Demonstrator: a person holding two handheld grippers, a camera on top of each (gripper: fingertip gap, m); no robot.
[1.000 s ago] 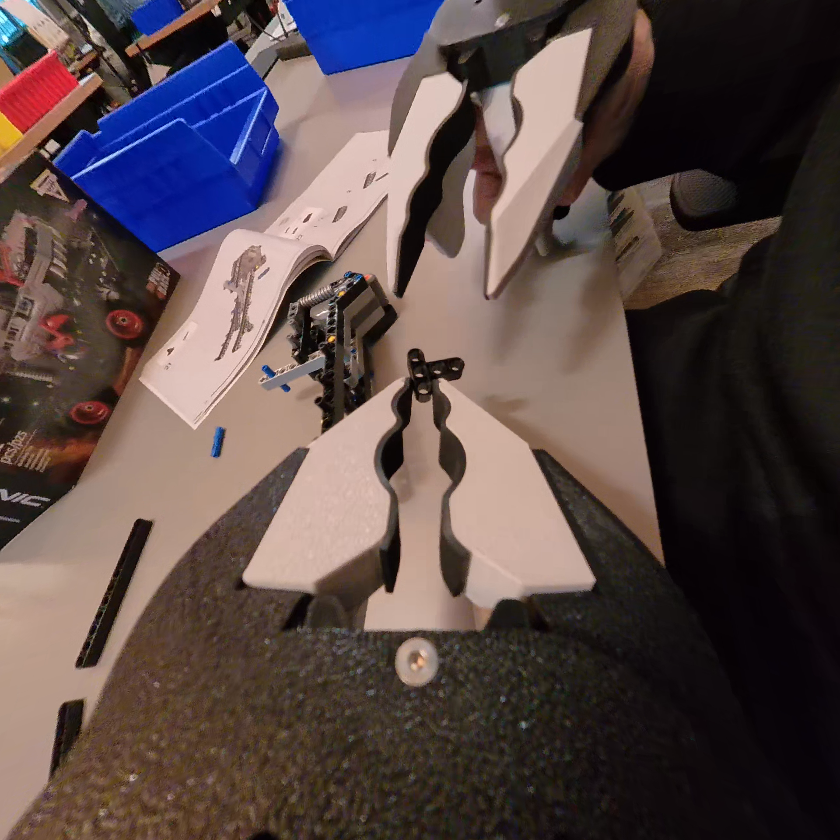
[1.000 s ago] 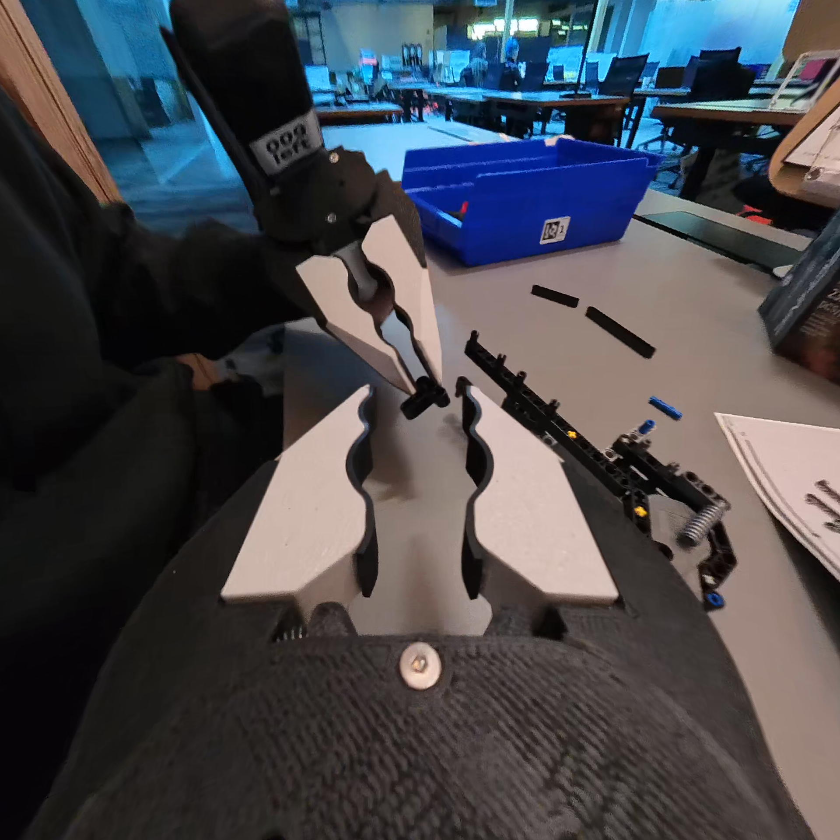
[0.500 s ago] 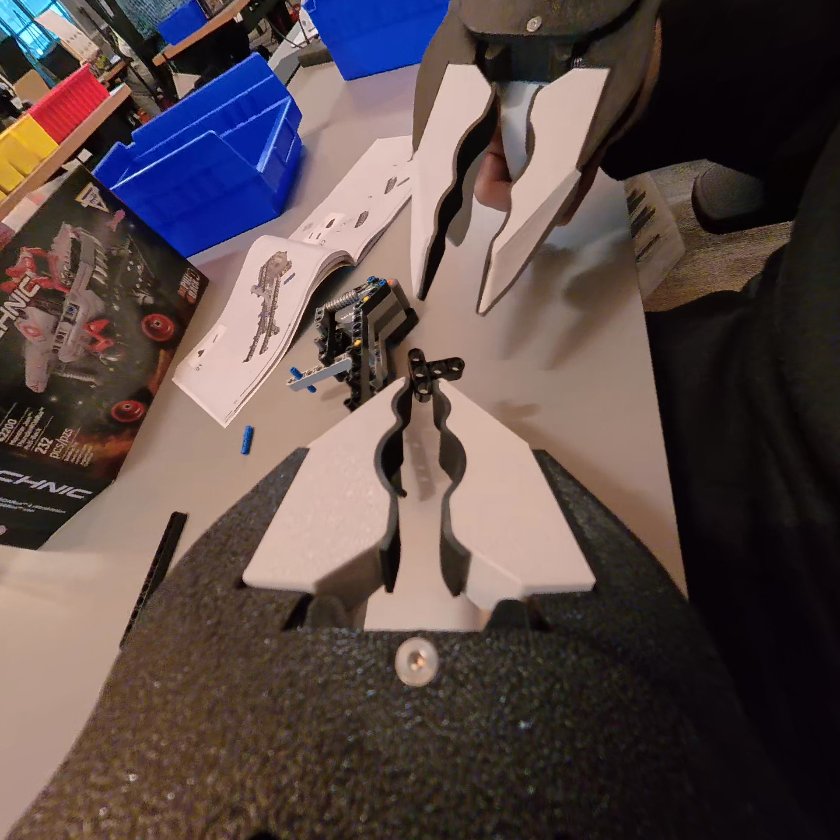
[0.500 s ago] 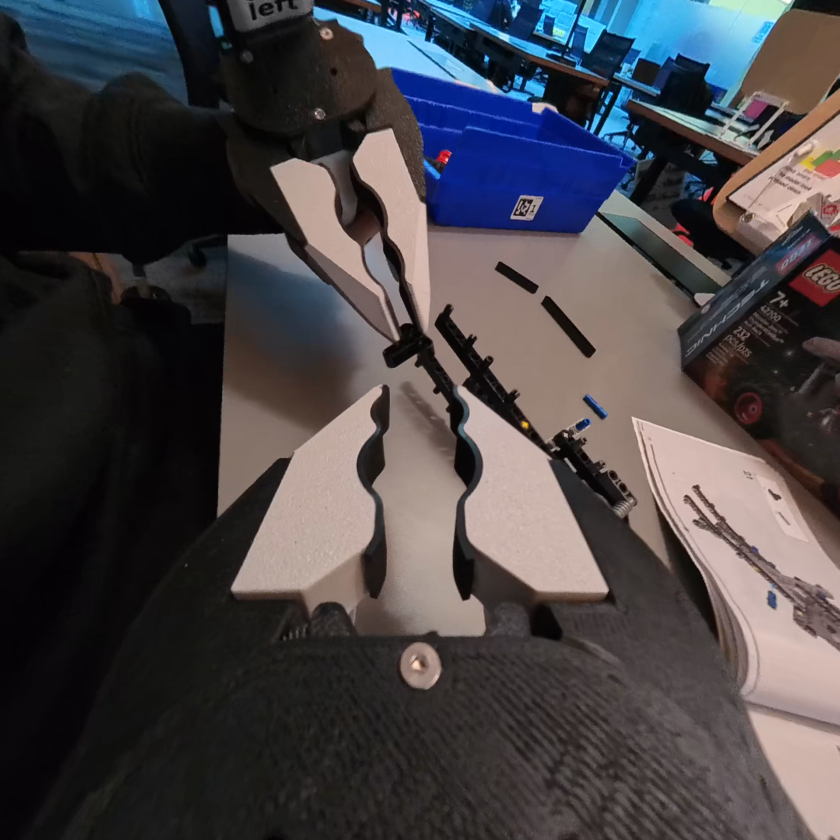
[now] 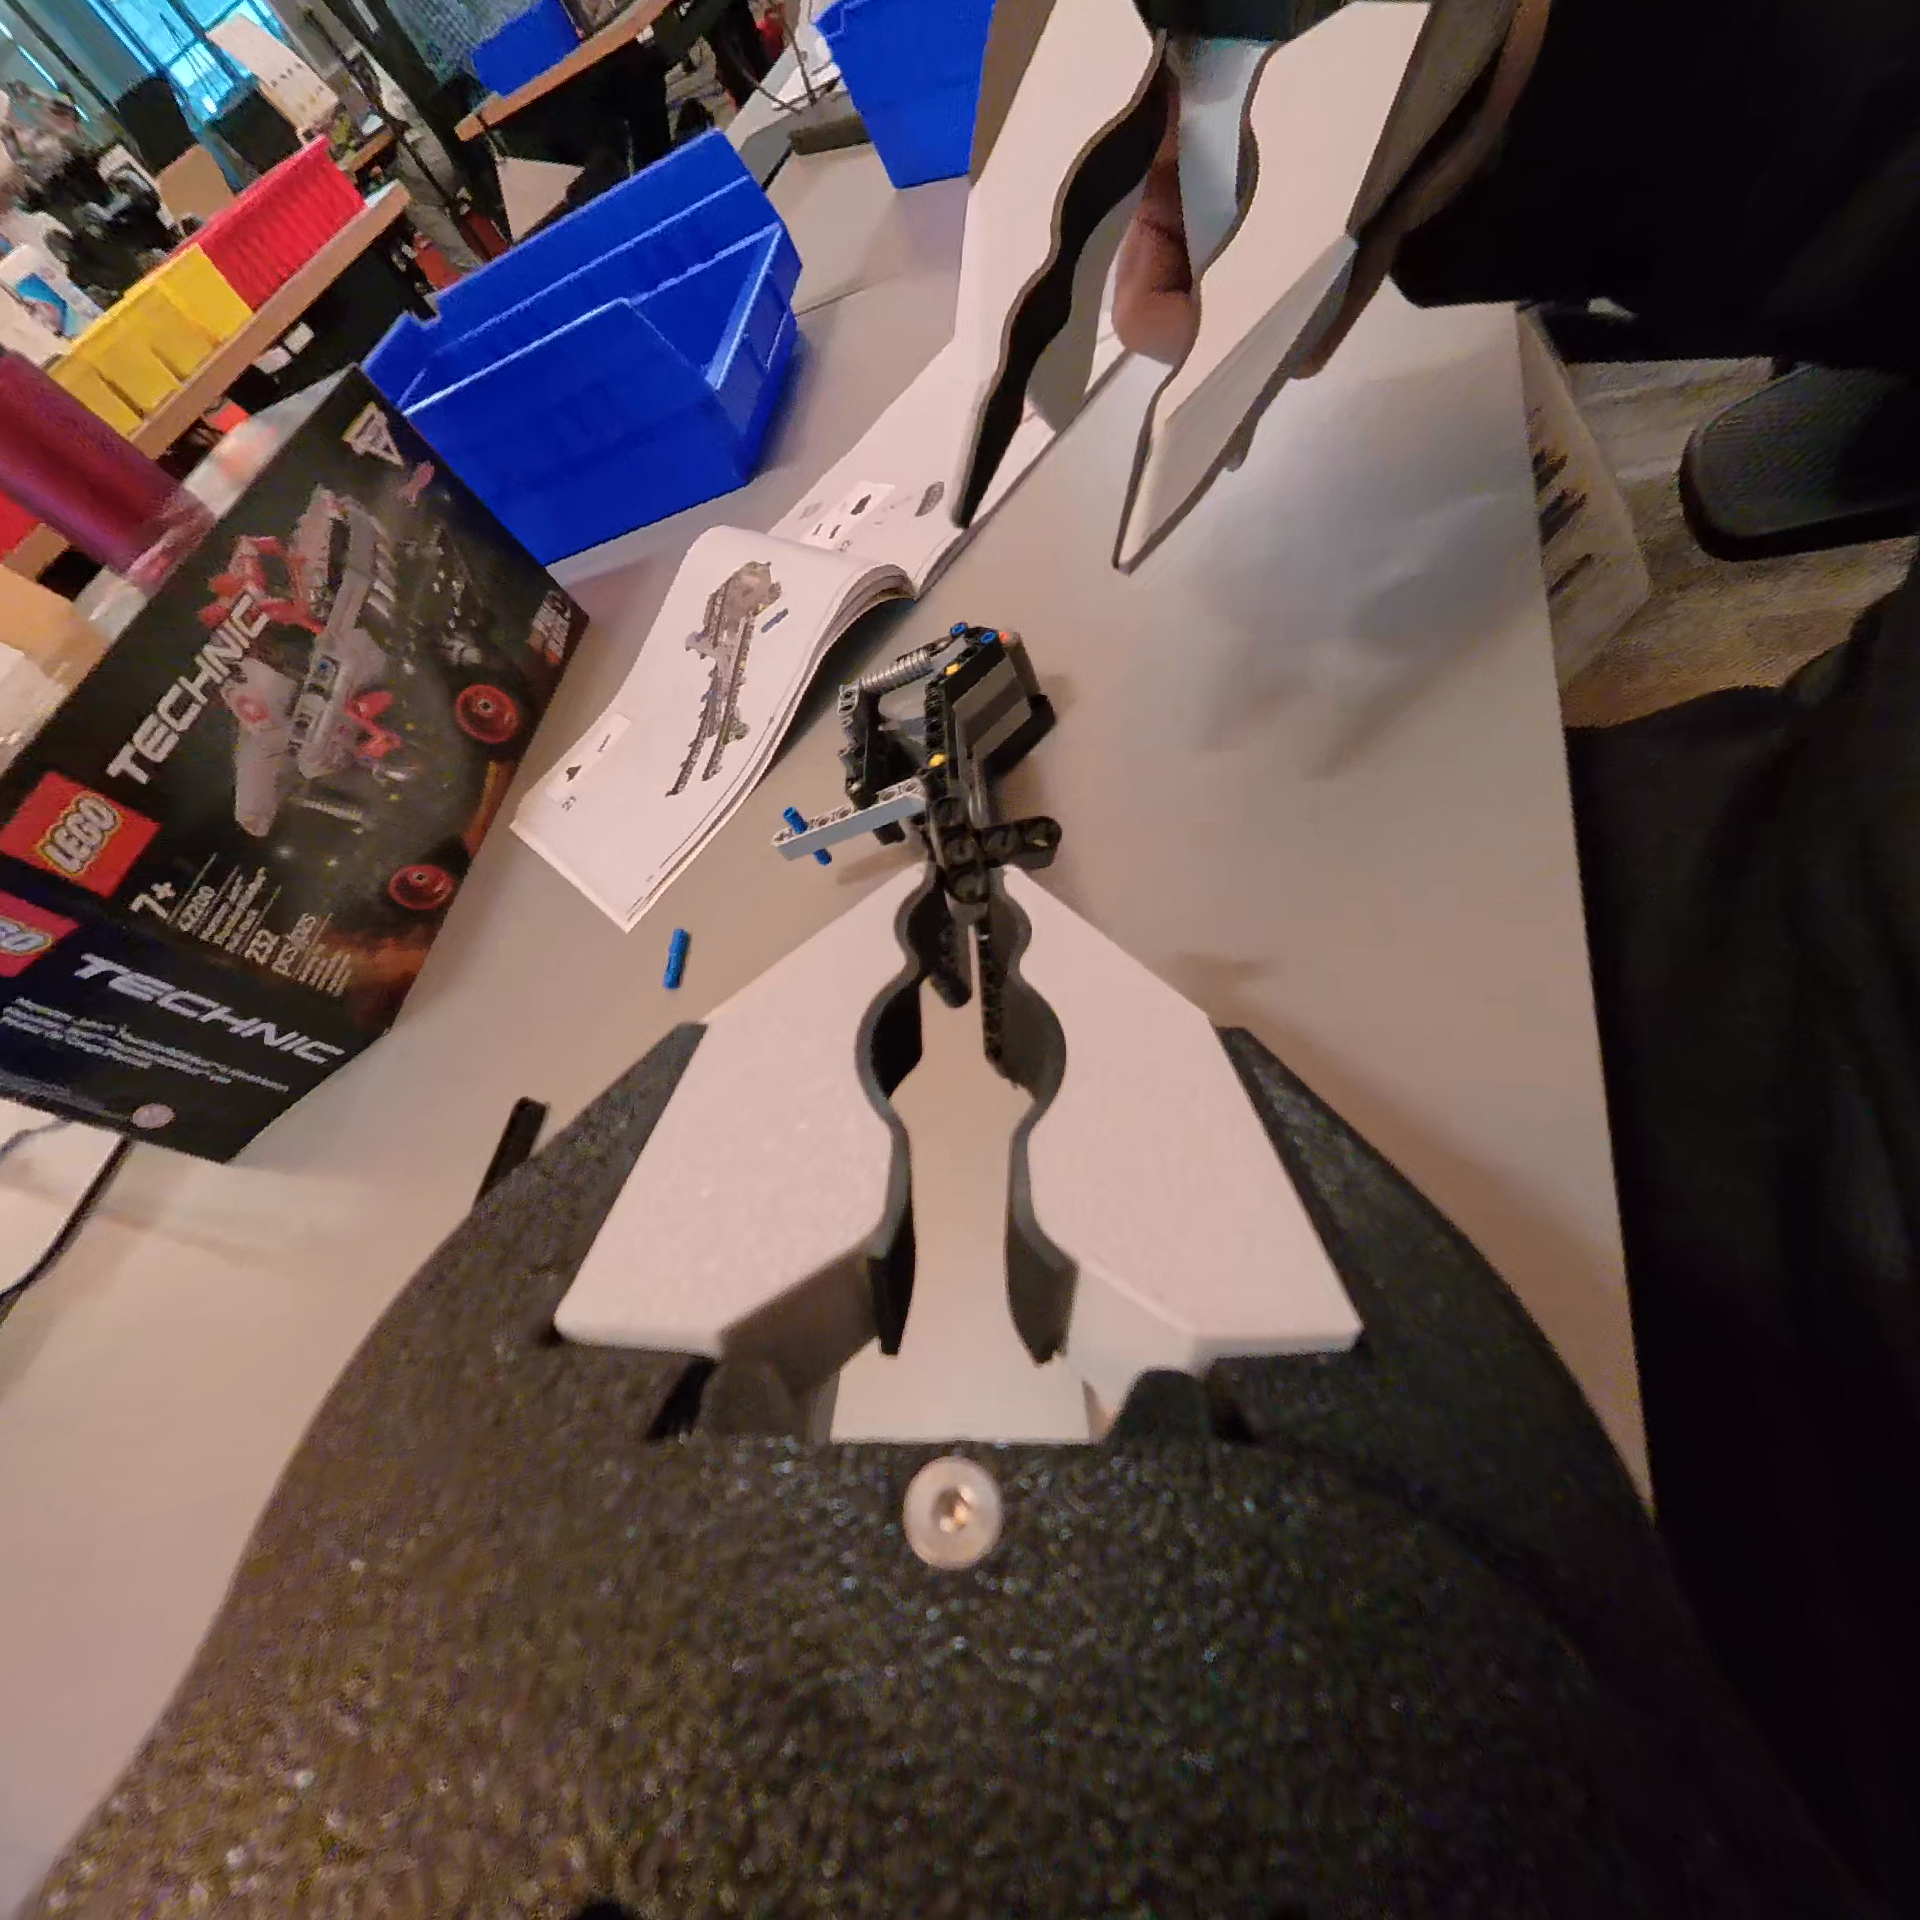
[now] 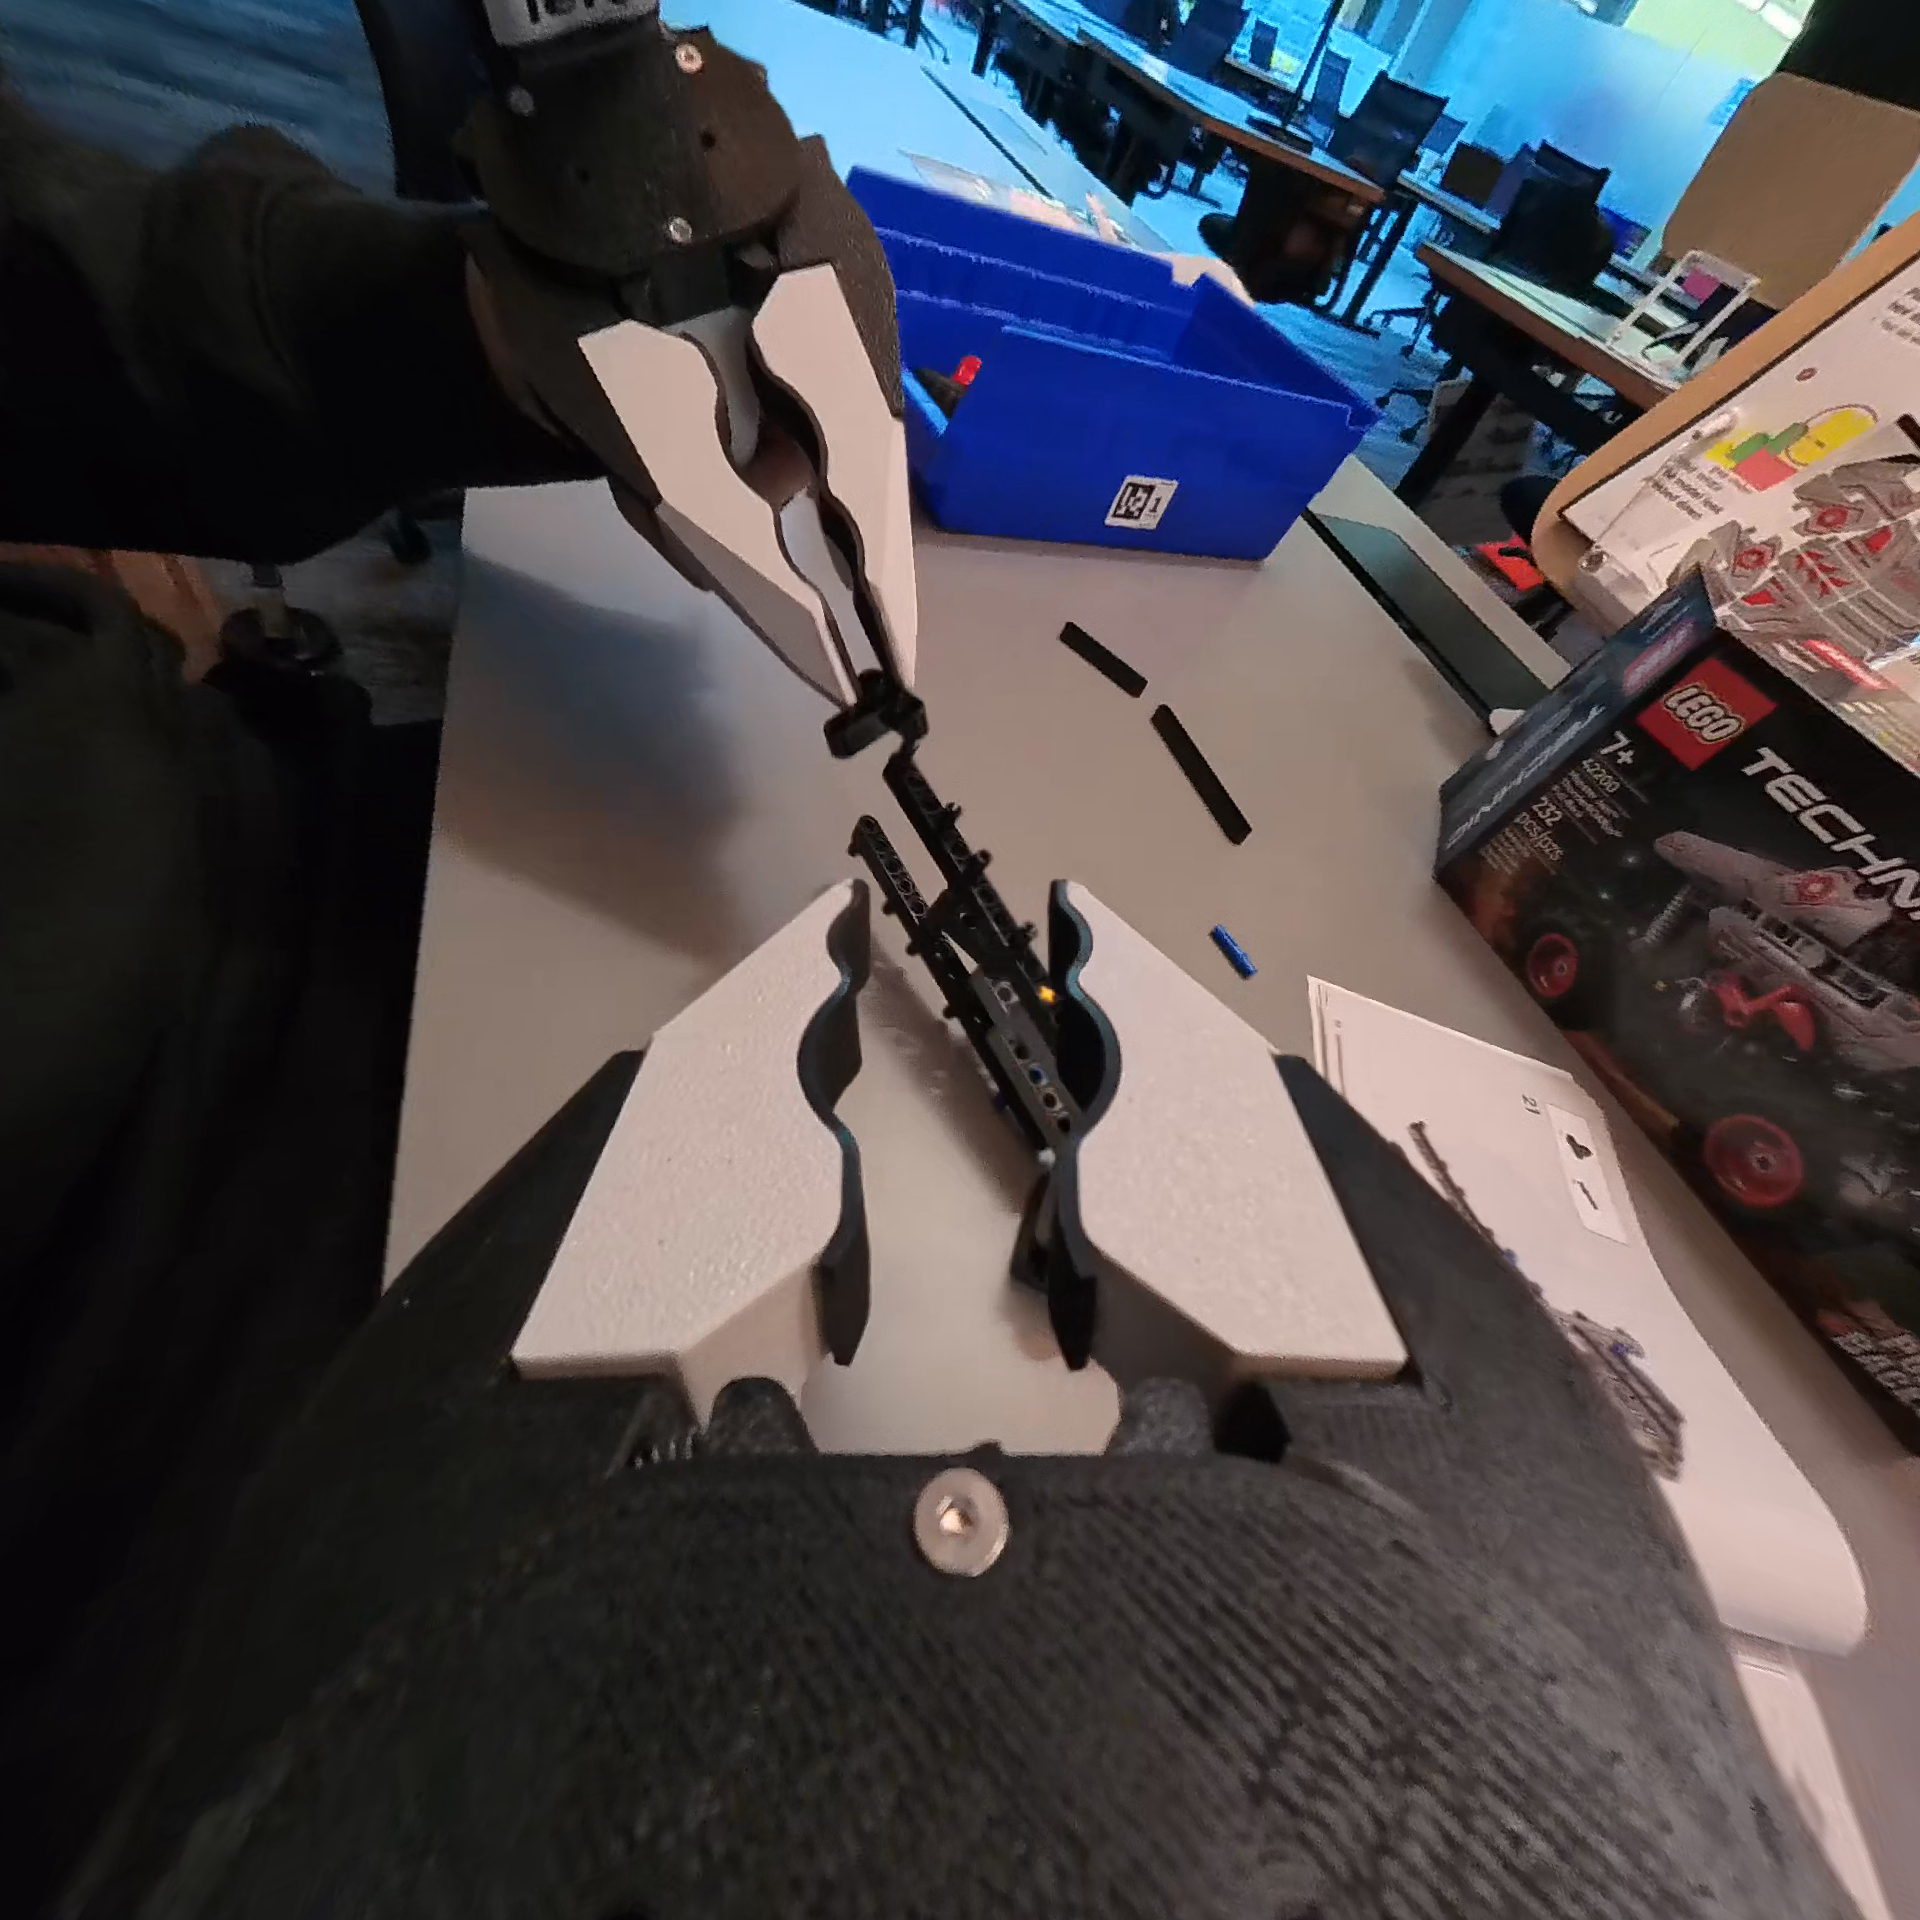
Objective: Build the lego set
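Observation:
My left gripper (image 5: 968, 883) is shut on a small black cross-shaped connector (image 5: 1000, 840). The right wrist view shows it too (image 6: 875, 688), with the connector (image 6: 873, 719) held at the end of the assembly's long black beam; I cannot tell whether they touch. The partly built black and grey assembly (image 5: 935, 727) with a spring lies on the grey table (image 5: 1299, 831). My right gripper (image 6: 961, 894) is open and empty, its fingers on either side of the assembly (image 6: 977, 935). In the left wrist view it (image 5: 1047, 540) hangs open beyond the assembly.
An open instruction booklet (image 5: 727, 686) and the set's box (image 5: 239, 779) lie to one side. Blue bins (image 5: 603, 364) stand behind them, another (image 6: 1091, 416) at the table's far end. A loose blue pin (image 6: 1233, 951) and two black beams (image 6: 1200, 774) lie nearby.
Both grippers have closed in on the assembly. The left has brought the connector to the beam's end. The open right now straddles the assembly.

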